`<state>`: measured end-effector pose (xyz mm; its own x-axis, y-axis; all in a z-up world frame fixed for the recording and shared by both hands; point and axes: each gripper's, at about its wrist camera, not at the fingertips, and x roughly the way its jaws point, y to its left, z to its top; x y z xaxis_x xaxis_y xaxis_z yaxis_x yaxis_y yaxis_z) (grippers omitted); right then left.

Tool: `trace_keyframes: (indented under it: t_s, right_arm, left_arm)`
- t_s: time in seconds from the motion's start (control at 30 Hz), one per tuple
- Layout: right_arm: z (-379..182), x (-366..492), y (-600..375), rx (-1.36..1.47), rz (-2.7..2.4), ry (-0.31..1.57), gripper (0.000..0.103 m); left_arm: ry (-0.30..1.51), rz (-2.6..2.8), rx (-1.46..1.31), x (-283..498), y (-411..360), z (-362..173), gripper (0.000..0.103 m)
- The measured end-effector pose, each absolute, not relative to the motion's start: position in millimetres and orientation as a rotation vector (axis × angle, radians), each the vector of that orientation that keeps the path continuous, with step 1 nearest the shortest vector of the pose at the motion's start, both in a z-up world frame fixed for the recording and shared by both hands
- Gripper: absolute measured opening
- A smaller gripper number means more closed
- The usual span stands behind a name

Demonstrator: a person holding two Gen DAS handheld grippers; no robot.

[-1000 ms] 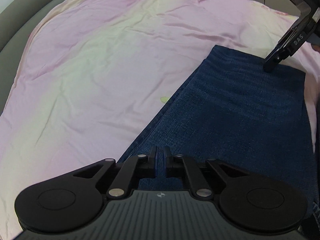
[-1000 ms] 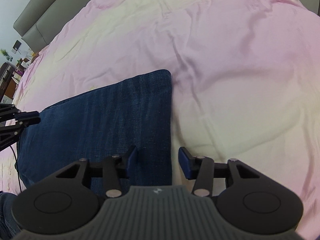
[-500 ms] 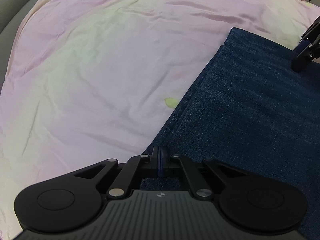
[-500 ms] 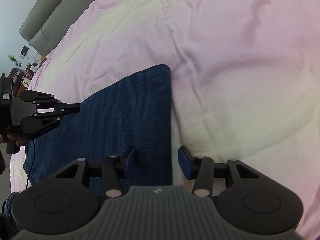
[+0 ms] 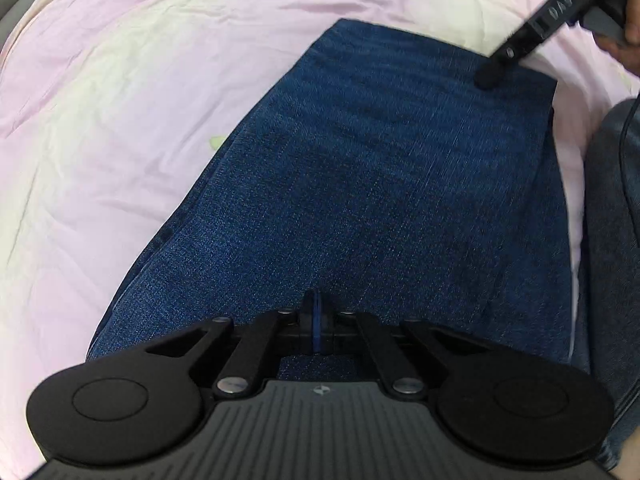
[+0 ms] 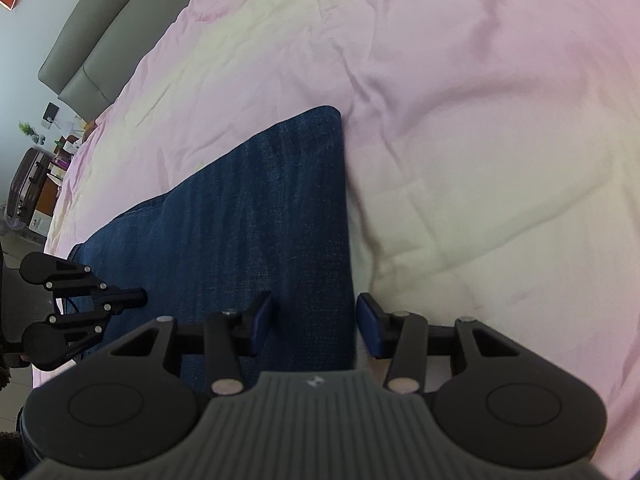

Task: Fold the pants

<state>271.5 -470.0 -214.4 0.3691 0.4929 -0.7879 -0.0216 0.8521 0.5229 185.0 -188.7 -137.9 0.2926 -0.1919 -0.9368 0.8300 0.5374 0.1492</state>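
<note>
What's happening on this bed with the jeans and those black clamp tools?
A person is folding pants with a handheld gripper in each hand. The dark blue jeans lie folded into a flat strip on the pink bedspread. The left gripper is shut, with no cloth visibly pinched. The right gripper is open, straddling the strip's edge near its end.

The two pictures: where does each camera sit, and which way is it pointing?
Left wrist view: sits on the left gripper, looking steeply down over the folded jeans on the pink sheet; its jaws are shut, and a hand holds the other tool top right.
Right wrist view: sits on the right gripper, jaws apart astride the jeans' right edge, facing up the bed toward the grey headboard.
Shared: the jeans, the sheet, and each view catches the other gripper.
</note>
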Motion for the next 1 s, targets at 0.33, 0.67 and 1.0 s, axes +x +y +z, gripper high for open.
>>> trace_keyframes:
  t_s: [0.33,0.67,1.0]
  right_arm:
    - [-216.0,251.7,-472.8,0.502,0.337,1.161,0.043]
    - [-222.6,253.9,-479.4,0.549,0.362,1.181,0.043]
    - [-244.6,258.3,-507.6,0.816,0.443,1.213,0.019]
  left_arm:
    - [1.076,-0.809,0.805,140.3,-205.7,-158.9,0.000]
    - [1.100,-0.836,0.774,135.2,-193.4,-132.6,0.000]
    - [1.126,-0.829,0.747,137.6,-194.3,-152.9,0.000]
